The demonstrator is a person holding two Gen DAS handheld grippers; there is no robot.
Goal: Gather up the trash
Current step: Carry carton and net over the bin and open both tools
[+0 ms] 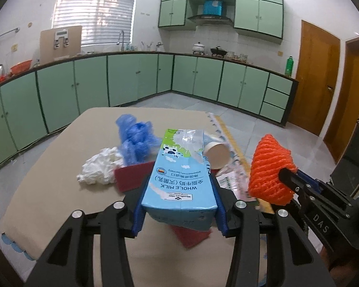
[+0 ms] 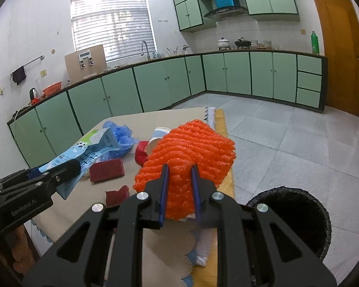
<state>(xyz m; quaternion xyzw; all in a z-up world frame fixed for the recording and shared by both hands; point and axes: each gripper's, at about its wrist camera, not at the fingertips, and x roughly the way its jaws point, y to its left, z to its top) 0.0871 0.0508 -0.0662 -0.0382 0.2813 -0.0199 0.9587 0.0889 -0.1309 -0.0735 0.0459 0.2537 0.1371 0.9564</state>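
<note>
Left gripper point(image 1: 179, 205) — clamps milk carton point(image 1: 179, 179). Right gripper point(image 2: 179, 191) — pinches orange foam net point(image 2: 189, 153); swing it over black bin point(image 2: 296, 217) before releasing.

Beige-covered table point(image 1: 47, 179), crumpled white tissue point(image 1: 98, 167) near its centre, blue plastic bag point(image 1: 136, 141) just behind the tissue, dark red scouring pads point(image 2: 107, 169) (two pieces) beside it.

Milk carton point(image 1: 179, 181): light blue, white clouds, green top. Foam net point(image 2: 189, 157): bright orange, ribbed mesh. Plastic bag point(image 1: 137, 141): translucent blue. Tissue point(image 1: 99, 167): white. Scouring pads point(image 2: 107, 169): dark red. Tabletop point(image 1: 59, 179): beige. Bin point(image 2: 296, 217): black.
</note>
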